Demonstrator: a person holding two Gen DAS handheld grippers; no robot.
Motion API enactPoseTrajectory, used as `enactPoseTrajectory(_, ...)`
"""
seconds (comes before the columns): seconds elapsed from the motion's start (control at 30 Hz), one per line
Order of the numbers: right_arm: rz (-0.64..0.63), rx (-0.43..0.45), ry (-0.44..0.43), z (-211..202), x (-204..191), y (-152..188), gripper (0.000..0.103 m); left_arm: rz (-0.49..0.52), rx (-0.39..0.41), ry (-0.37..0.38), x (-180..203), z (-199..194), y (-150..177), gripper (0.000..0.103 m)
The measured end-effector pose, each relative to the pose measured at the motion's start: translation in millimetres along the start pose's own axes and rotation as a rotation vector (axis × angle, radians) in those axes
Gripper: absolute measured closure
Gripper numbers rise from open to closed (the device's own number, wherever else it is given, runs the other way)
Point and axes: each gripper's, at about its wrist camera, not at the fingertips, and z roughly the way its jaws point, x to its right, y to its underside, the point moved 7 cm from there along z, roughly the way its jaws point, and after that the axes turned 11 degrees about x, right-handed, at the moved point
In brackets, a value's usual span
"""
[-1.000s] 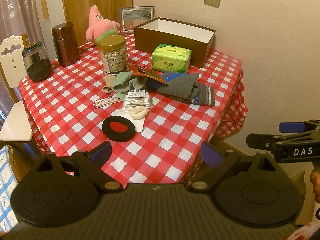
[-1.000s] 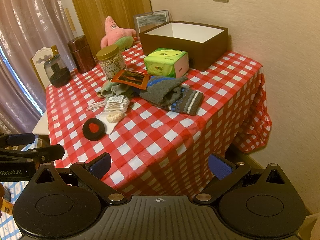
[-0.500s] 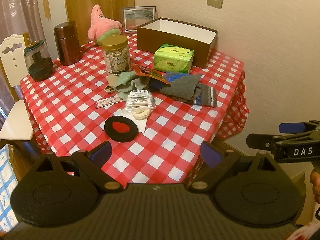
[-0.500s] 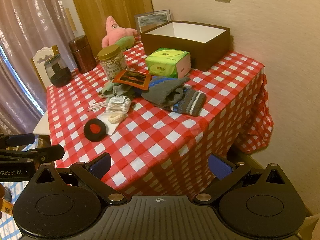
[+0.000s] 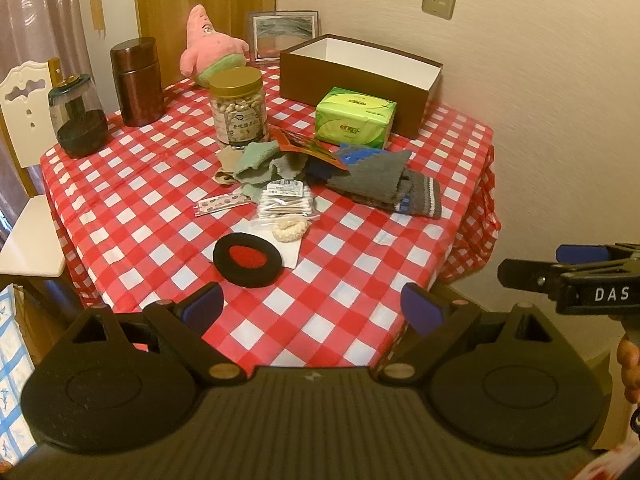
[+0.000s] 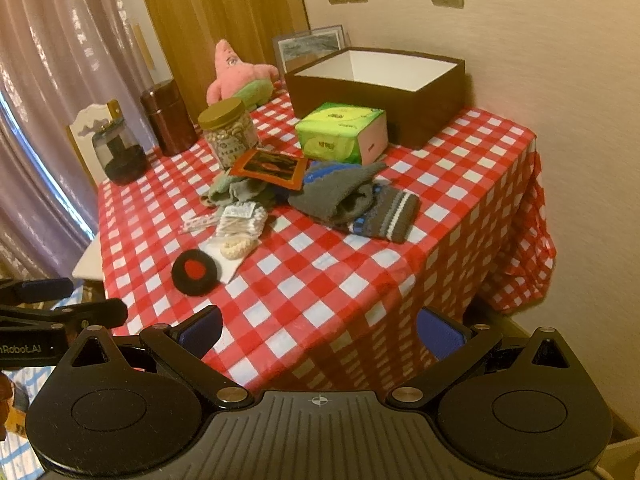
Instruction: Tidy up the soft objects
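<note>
A pile of soft things lies mid-table: grey and blue knit socks [image 5: 384, 182] [image 6: 352, 200], a green cloth [image 5: 260, 164], a black and red round pad [image 5: 247, 259] [image 6: 195, 271] and a cream scrunchie [image 5: 289, 229]. A pink starfish plush [image 5: 210, 48] [image 6: 240, 76] sits at the back. An open brown box [image 5: 360, 80] [image 6: 380, 88] stands back right. My left gripper [image 5: 312, 306] is open and empty over the table's front edge. My right gripper [image 6: 320, 330] is open and empty, off the table's front corner.
The table has a red checked cloth [image 5: 140, 200]. On it stand a green tissue pack [image 5: 354, 118], a nut jar [image 5: 239, 110], a brown canister [image 5: 137, 80], a dark glass jar [image 5: 78, 120], cotton swabs [image 5: 285, 202] and a red packet [image 5: 308, 146]. A white chair [image 5: 24, 120] is at left.
Both grippers have drifted slightly, so the table sits a little differently in each view. Both stay open and empty. Nothing on the table has moved.
</note>
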Motion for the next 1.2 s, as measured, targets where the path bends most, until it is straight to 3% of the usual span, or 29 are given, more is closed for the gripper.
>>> enactPoseTrajectory(0.53, -0.013, 0.087, -0.049, 38, 9, -6, 0.001, 0.002, 0.043, -0.026, -40, 45, 8, 0.008)
enactPoseTrajectory(0.9, -0.084, 0.072, -0.084, 86, 0, -15, 0.003, -0.027, 0.006, -0.057, -57, 88, 17, 0.008)
enactPoseTrajectory(1.2, -0.161, 0.029, -0.159, 135, 0, -38, 0.004, -0.135, -0.040, -0.138, -67, 130, 20, 0.008)
